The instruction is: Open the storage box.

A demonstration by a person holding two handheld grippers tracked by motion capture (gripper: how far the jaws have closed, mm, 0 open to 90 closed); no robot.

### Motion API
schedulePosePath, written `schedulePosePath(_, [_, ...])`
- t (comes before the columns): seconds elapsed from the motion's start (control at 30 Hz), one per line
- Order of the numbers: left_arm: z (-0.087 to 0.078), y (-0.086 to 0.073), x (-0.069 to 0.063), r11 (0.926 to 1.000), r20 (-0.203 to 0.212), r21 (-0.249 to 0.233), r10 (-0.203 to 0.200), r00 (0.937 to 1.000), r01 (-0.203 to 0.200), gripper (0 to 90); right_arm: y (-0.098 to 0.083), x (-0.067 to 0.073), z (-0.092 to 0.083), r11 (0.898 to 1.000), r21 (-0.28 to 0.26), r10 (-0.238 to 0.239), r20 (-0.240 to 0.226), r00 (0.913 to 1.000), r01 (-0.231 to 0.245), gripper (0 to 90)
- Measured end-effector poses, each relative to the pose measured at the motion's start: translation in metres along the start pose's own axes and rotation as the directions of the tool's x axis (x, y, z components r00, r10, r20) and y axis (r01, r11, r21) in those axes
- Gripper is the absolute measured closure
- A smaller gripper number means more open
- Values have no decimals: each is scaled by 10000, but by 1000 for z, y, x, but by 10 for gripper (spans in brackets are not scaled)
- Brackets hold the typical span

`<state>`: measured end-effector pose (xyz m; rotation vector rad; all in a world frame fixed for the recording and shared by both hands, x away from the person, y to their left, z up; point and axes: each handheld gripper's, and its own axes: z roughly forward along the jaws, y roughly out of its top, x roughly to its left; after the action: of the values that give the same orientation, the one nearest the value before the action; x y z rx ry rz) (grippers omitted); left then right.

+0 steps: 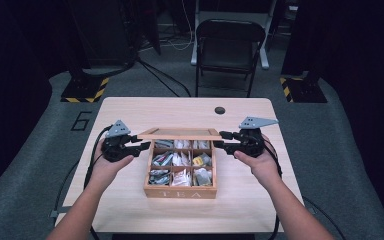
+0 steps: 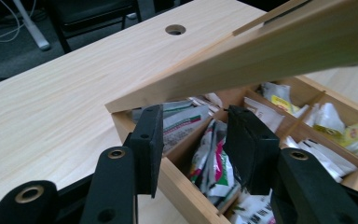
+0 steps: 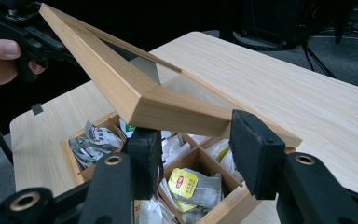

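My left gripper [image 1: 145,147], jaws spread, straddles the left wall of the light, stiff wooden tea box [image 1: 180,192] at mid-table. Its half-raised glass-paned wooden lid [image 1: 180,134] is fragile, so I'd hold the frame. My right gripper [image 1: 223,140] flanks its corner; whether it pinches, I cannot tell.

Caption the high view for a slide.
Two hand-held claws, left claw and right claw, flank an open wooden tea box.
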<state>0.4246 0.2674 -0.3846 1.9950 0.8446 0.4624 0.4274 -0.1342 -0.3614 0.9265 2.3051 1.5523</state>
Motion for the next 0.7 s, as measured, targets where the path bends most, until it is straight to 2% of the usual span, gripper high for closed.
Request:
schedulePosePath(0.2, [9,3,6,10000,-168,-40,-24,9999,23,569,4,-2,1,10000,12,-82,1,10000,82,537])
schedulePosePath(0.33, [12,5,9,9994,-231,-357,-55,9997,47,565,6,-3,1,10000,8,-98,30,9999,98,536])
schedulePosePath(0.43, [15,6,10,9994,-320,-349,-10,9995,-1,568,7,-4,2,10000,-30,-39,33,10000,40,535])
schedulePosePath(0.67, [16,9,12,9984,-226,-543,-157,9996,145,571,8,-4,3,9997,102,-214,82,9997,213,523])
schedulePosePath(0.7, [16,11,11,9988,-299,-495,-50,9995,35,573,9,-4,4,9996,116,-260,110,9996,259,523])
